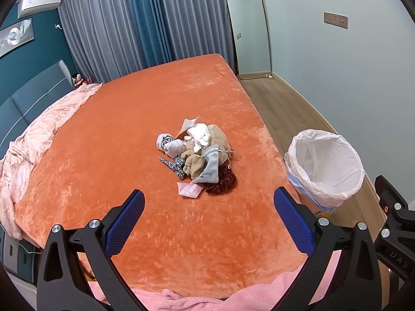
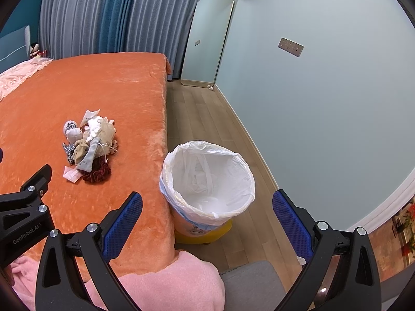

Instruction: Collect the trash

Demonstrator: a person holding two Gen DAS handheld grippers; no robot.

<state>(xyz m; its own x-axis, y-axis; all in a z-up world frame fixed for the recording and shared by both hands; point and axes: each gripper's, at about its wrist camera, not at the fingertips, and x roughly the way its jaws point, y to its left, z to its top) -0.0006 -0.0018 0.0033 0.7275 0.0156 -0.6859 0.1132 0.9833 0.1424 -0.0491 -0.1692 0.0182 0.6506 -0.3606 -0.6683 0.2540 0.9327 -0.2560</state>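
**Small heap of clutter on the orange bed, lined bin waiting off the side edge**

The trash pile [image 1: 198,155] is a loose knot of small soft things: rolled grey socks [image 1: 170,143], a white crumpled piece [image 1: 199,134], a beige mesh pouch, a grey drawstring bag [image 1: 208,167], a dark red scrunchie [image 1: 223,181], a leopard-print strip, a paper tag and a flat pink packet [image 1: 189,189]. It sits straight ahead of the left claw [image 1: 208,219], well beyond its fingertips, on the orange bedspread [image 1: 116,142].

Both claws stand wide apart, jaws empty. The right claw [image 2: 207,219] hangs past the bed's side edge, with the bin [image 2: 207,181] between and just beyond its fingers; the pile lies ahead and to its left.

The bin, lined with a white bag, stands on the wood floor [image 2: 207,111] against the bed's side. Bare bedspread surrounds the pile on every side. A pink blanket [image 2: 168,282] drapes the near edge under both claws.
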